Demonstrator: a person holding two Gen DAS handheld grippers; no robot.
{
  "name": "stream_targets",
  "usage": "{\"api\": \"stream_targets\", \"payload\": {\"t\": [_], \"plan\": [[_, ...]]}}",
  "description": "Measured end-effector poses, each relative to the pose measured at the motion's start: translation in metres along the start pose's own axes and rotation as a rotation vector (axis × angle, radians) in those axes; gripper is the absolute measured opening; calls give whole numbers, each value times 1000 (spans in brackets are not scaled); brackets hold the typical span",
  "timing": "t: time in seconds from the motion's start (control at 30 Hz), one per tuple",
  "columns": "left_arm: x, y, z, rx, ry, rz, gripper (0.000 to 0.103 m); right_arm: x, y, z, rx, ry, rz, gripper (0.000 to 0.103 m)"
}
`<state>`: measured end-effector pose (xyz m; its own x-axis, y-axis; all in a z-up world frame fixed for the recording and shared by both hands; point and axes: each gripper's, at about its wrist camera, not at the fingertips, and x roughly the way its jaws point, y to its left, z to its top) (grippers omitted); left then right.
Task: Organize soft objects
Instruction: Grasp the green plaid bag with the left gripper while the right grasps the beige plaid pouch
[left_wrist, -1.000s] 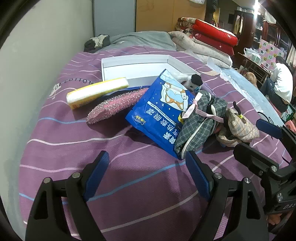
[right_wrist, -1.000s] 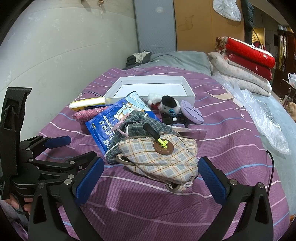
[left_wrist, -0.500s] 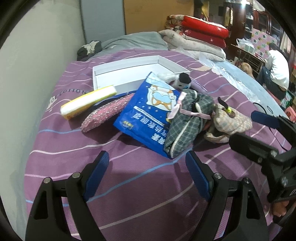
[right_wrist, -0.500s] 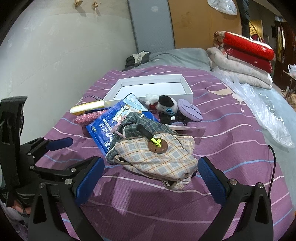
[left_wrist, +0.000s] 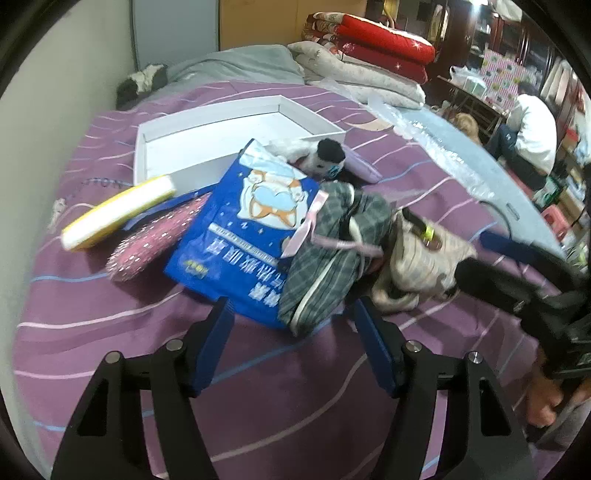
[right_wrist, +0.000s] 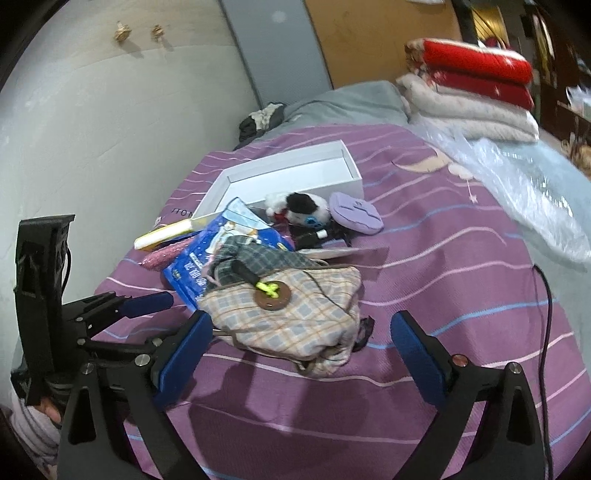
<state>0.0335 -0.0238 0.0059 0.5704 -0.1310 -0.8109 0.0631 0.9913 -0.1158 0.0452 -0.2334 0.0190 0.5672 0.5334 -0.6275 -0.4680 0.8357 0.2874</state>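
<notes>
A pile of soft things lies on the purple striped bed in front of a white box (left_wrist: 229, 136) (right_wrist: 295, 173): a blue pouch (left_wrist: 251, 229) (right_wrist: 192, 266), a dark plaid bag (left_wrist: 332, 254) (right_wrist: 258, 254), a beige plaid bag (left_wrist: 428, 258) (right_wrist: 295, 314), a pink glittery item (left_wrist: 155, 240), a yellow-white sponge (left_wrist: 118, 210), a plush toy (left_wrist: 325, 155) (right_wrist: 303, 208) and a lilac pad (right_wrist: 354, 218). My left gripper (left_wrist: 291, 317) is open at the near end of the dark plaid bag. My right gripper (right_wrist: 301, 332) is open around the near edge of the beige bag.
Folded red and cream quilts (left_wrist: 369, 48) (right_wrist: 472, 85) are stacked at the head of the bed. A clear plastic sheet (right_wrist: 524, 192) lies on the right side. A wall (right_wrist: 110, 129) runs along the left. A seated person (left_wrist: 532, 129) is at far right.
Both grippers have moved forward toward the pile. The left now reaches the dark plaid bag, the right frames the beige bag. Nothing on the bed has moved.
</notes>
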Motion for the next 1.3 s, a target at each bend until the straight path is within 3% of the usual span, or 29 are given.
{"api": "stream_targets", "payload": {"t": [0.17, 0.23, 0.37, 0.43, 0.53, 0.63, 0.7, 0.77, 0.8, 1.0, 1.3], "plan": [[10, -1, 12, 25, 2, -22, 68, 12, -16, -4, 72, 61, 98, 82], [16, -3, 16, 36, 9, -24, 68, 18, -19, -6, 95, 83, 122, 72], [26, -4, 25, 46, 13, -11, 62, 23, -24, -9, 125, 102, 102, 58], [27, -5, 27, 53, 12, -11, 59, 24, -31, -9, 152, 107, 100, 46], [30, -5, 28, 49, 17, -23, 53, 25, -40, -10, 194, 131, 105, 39], [31, -4, 28, 34, 21, -42, 47, 25, -42, -10, 204, 138, 106, 37], [34, -3, 29, 19, 46, -92, 32, 24, -41, -9, 200, 132, 109, 36], [32, -3, 28, 11, 46, -103, 27, 23, -41, -8, 194, 124, 107, 35], [30, -4, 27, 22, 39, -96, 17, 22, -40, -8, 191, 116, 109, 35], [18, -2, 24, 10, 17, -116, 10, 12, -40, -1, 196, 84, 135, 35], [-22, 1, 34, 2, -64, -126, 9, -13, -30, 24, 171, 43, 168, 33]]}}
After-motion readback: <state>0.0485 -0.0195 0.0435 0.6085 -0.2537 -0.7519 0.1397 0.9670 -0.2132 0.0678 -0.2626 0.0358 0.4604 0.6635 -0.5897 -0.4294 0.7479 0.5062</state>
